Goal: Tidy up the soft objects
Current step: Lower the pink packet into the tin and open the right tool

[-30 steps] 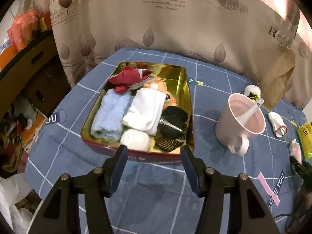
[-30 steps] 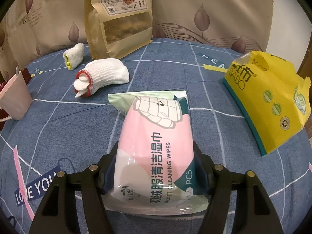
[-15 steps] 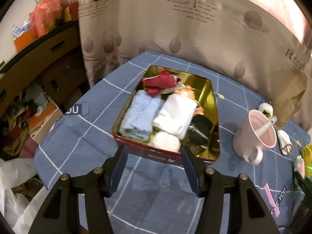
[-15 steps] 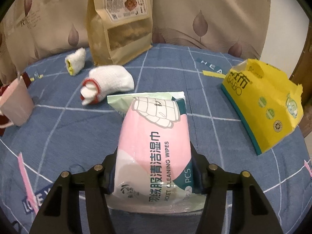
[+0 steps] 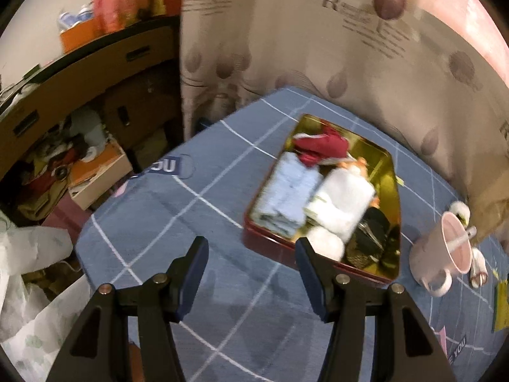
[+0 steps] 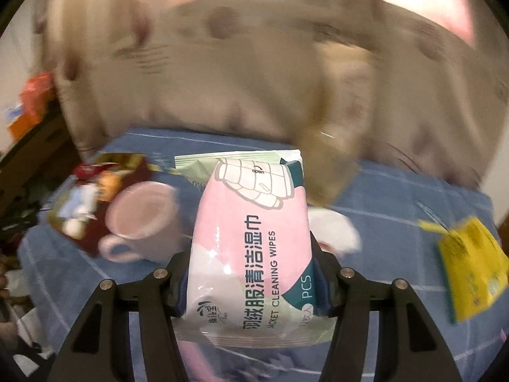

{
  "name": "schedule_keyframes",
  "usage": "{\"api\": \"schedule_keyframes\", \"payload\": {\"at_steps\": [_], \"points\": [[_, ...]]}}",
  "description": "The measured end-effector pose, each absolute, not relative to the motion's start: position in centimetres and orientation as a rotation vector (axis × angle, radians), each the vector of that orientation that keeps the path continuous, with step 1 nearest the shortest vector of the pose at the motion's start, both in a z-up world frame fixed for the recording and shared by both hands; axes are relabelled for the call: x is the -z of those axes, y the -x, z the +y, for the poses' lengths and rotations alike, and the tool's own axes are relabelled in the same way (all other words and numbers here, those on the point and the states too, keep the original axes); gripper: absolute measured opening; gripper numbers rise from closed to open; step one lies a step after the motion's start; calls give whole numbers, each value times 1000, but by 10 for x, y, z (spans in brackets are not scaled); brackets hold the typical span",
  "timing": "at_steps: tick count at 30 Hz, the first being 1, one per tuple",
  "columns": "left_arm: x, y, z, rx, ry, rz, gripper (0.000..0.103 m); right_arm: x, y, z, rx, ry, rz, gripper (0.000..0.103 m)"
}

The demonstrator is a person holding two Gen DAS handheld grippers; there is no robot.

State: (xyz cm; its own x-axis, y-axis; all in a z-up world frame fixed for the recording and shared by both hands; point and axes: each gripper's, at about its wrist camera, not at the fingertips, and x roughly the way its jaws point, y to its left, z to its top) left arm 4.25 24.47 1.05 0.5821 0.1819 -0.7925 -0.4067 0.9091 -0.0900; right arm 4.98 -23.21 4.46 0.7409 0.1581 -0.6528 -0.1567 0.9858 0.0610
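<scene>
Pink wipes pack [image 6: 251,248] clenched in our right gripper [image 6: 251,273], carried above table; left gripper [image 5: 251,273] spread, empty. Next, we judge: lower pack into crowded gold tin [image 5: 393,172].

Left wrist view looks steeply down over the table [image 5: 222,210] from above its near-left part, toward the curtain at the far edge; floor clutter shows past the left edge. The tin [image 5: 389,197] sits mid-right and the pink mug [image 5: 445,254] near the right edge. Right wrist view sits close and low over the table's right part, facing the same far curtain, heavily blurred. Both views share the tin [image 6: 60,219], mug [image 6: 143,222] and curtain.
</scene>
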Motion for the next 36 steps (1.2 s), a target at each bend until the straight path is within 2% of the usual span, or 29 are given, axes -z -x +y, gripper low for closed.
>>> {"api": "schedule_keyframes", "payload": {"at_steps": [8, 20, 29, 36], "points": [[-16, -35, 272, -427, 329, 875, 58, -70, -55, -116, -417, 70, 701, 56], [-16, -32, 297, -509, 364, 874, 58, -40, -96, 36, -594, 189, 786, 56], [-12, -33, 308, -537, 390, 880, 58, -9, -133, 113, -571, 281, 807, 56], [-10, -34, 310, -539, 390, 890, 58, 7, -142, 126, -555, 309, 815, 58]]}}
